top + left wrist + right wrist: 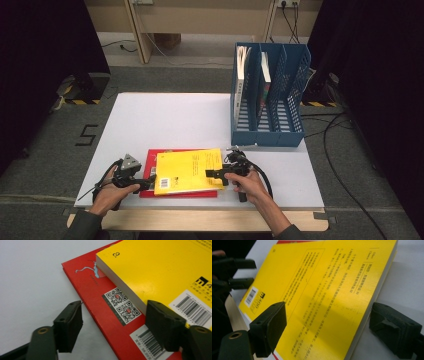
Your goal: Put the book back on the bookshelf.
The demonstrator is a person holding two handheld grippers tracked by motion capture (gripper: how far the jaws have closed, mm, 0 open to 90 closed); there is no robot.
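Two QR codes on red book [100, 297], yellow book [160, 267] numbered maybe "3"

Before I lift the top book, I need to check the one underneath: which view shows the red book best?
The left gripper view: red book shows its QR codes and barcode. The high view gives a red margin; the right gripper view, slivers.

Yellow book [322, 297]: glossy cover with sheen, matt paper page edges. Red book [105, 302]: smooth, slightly glossy cover. Counter [170, 120]: matt white top, pale wood front edge. File rack [270, 100]: blue perforated plastic.
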